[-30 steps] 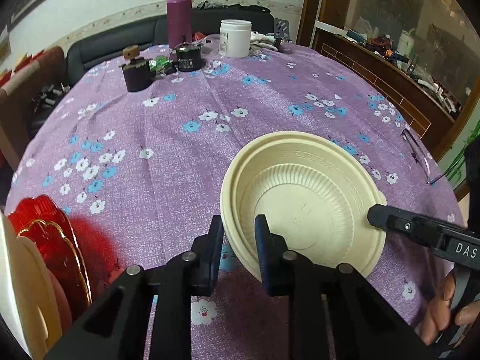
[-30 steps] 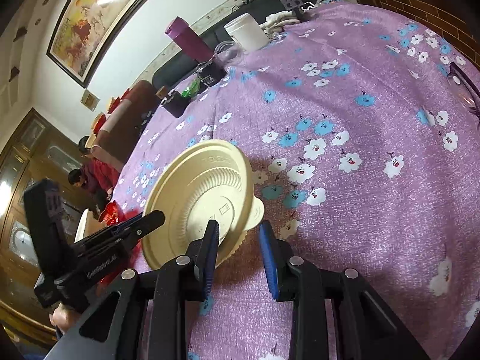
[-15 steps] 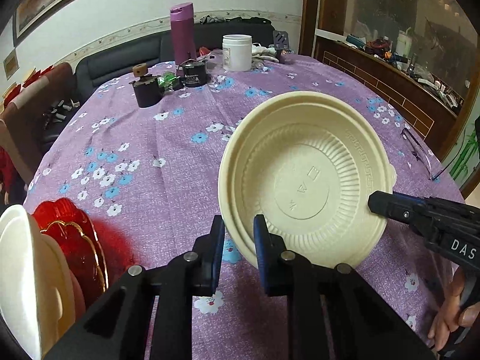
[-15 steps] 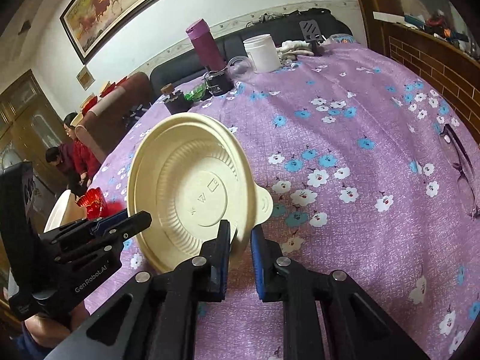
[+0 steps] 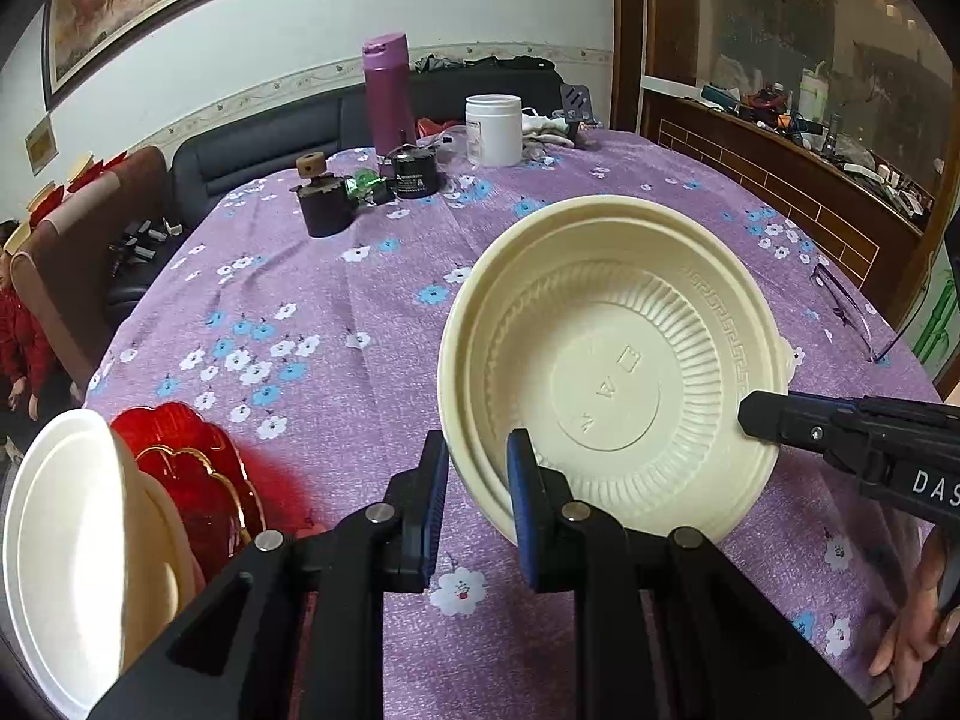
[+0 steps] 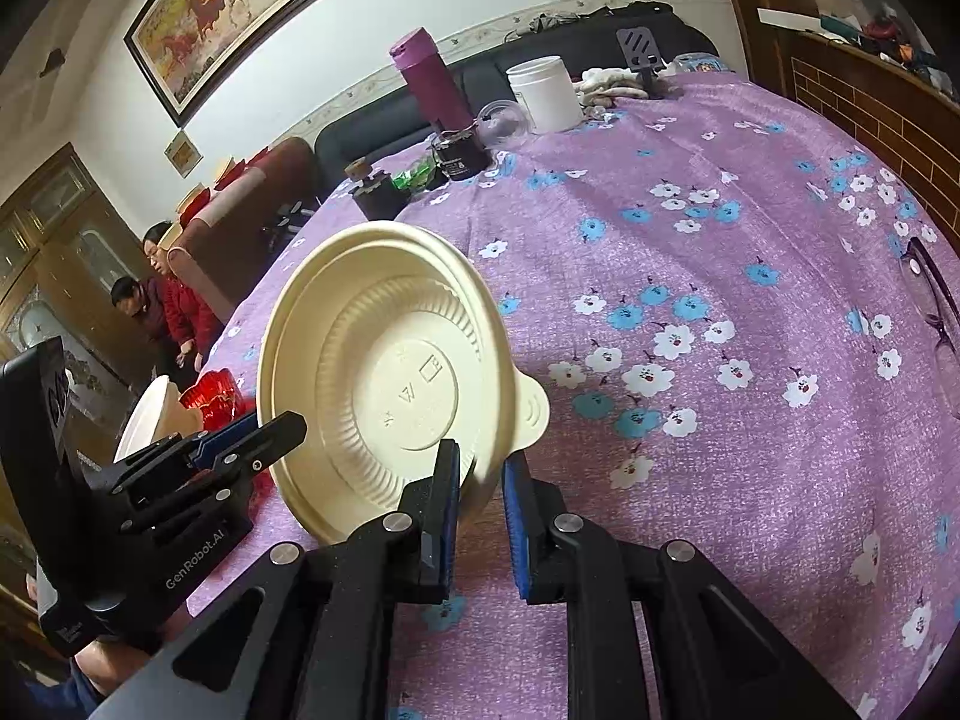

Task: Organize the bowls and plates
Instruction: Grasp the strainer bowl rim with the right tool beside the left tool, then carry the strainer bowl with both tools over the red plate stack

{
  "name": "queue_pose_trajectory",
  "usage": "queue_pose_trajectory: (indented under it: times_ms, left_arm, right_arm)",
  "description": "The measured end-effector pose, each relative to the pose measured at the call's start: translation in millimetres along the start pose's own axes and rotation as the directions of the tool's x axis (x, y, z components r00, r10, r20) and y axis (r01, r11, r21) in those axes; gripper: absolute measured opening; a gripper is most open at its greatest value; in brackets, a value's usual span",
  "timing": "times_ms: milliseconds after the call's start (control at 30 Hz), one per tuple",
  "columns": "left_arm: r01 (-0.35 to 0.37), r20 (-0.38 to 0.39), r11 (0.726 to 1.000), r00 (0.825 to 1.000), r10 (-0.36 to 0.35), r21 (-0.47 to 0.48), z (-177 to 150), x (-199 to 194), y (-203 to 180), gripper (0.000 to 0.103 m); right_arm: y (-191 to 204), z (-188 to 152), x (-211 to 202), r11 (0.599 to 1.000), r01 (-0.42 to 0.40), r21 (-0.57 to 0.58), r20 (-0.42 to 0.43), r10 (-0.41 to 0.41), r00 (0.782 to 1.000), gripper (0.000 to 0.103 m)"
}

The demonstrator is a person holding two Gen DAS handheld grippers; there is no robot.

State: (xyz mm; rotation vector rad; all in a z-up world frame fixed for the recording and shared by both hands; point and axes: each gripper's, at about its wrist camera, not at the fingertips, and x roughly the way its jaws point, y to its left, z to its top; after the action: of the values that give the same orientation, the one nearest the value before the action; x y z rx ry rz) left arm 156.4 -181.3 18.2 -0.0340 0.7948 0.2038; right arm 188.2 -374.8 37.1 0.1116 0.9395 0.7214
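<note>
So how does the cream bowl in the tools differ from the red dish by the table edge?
The cream bowl is plain, opaque and ribbed; the red dish is glossy red with a gold scalloped trim. The cream bowl is tipped on edge, gripped at its rim by the left tool and the right tool; the red dish sits untouched beside a white plate. Both are round tableware over the purple tablecloth.
</note>
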Motion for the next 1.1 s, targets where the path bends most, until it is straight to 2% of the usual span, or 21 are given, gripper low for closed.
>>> queue_pose_trajectory:
  times_ms: [700, 1100]
  left_arm:
    - [-0.034, 0.054, 0.999, 0.998, 0.035, -0.011, -2, -21, 13, 0.020]
    - [-0.057, 0.098, 0.997, 0.993, 0.061, -0.043, 1, -43, 29, 0.023]
  right_arm:
    - [19, 3, -9, 0.999, -0.050, -0.014, -0.008, 0.050, 0.999, 0.018]
    - [40, 16, -17, 0.994, -0.081, -0.067, 0.001, 0.081, 0.997, 0.018]
